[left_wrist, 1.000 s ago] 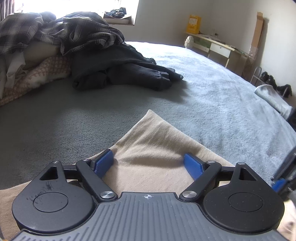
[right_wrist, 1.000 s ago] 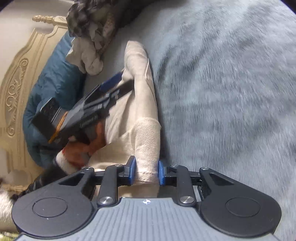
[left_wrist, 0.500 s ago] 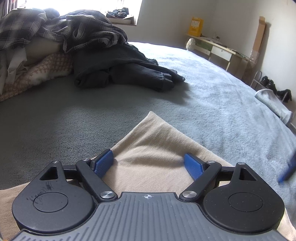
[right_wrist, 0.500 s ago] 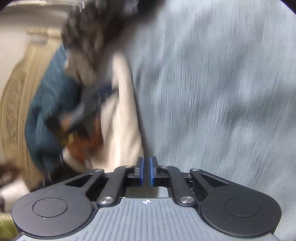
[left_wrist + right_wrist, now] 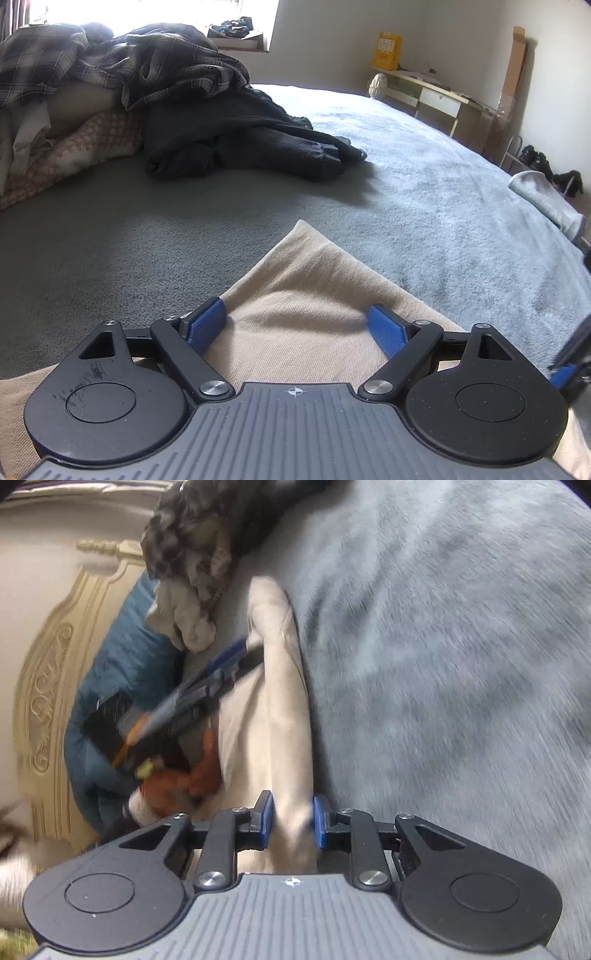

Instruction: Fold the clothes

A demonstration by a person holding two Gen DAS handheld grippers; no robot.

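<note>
While the beige garment (image 5: 284,716) lies on the bed (image 5: 443,664), its long fold running straight away from my right fingers (image 5: 292,821), those pinch its near end, and my left fingers (image 5: 295,325) spread wide over its corner.

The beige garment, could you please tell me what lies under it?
The beige garment lies on the grey blanket, visible around it. Anything directly beneath the cloth is covered.

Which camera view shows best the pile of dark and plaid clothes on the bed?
The left wrist view: the pile of clothes lies lit and sharp across the bed. The right wrist view shows only a blurred dark bundle at the top edge.
</note>
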